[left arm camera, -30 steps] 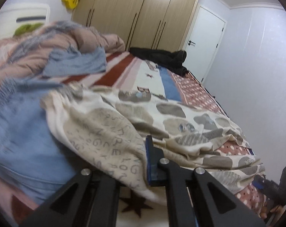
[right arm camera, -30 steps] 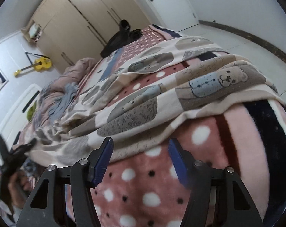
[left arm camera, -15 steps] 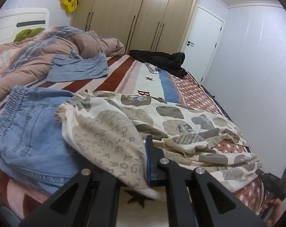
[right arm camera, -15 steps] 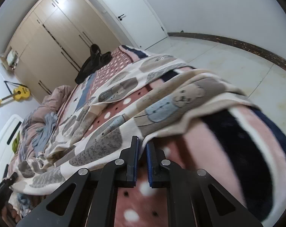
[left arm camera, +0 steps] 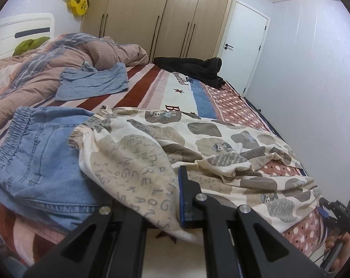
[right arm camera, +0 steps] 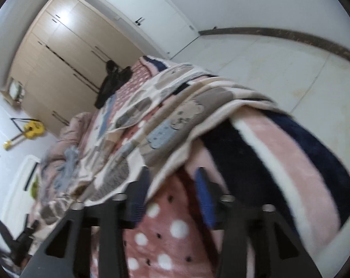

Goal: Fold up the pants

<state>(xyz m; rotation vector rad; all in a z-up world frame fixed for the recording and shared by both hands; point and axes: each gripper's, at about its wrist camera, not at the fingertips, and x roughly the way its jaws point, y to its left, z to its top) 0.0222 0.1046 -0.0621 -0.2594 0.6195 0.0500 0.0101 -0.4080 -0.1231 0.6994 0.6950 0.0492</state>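
Your left gripper (left arm camera: 175, 199) is shut tight on the waist end of the pants (left arm camera: 198, 143). The pants are cream with grey patches and lie across the bed (left arm camera: 186, 92), with the legs running off to the bed's edge. Your right gripper (right arm camera: 172, 192) has just been opening. Its jaws stand partly apart, with the hem of a pant leg just over the left one; nothing is pinched. That view is blurry, so you can't tell if the finger touches the cloth. The left finger of your left gripper is hidden under the pants. Jeans (left arm camera: 40, 162) lie beside the waist, partly under it. Farther up the bed are a blue cloth (left arm camera: 93, 83), a pink quilt (left arm camera: 47, 62) and black clothes (left arm camera: 193, 67).
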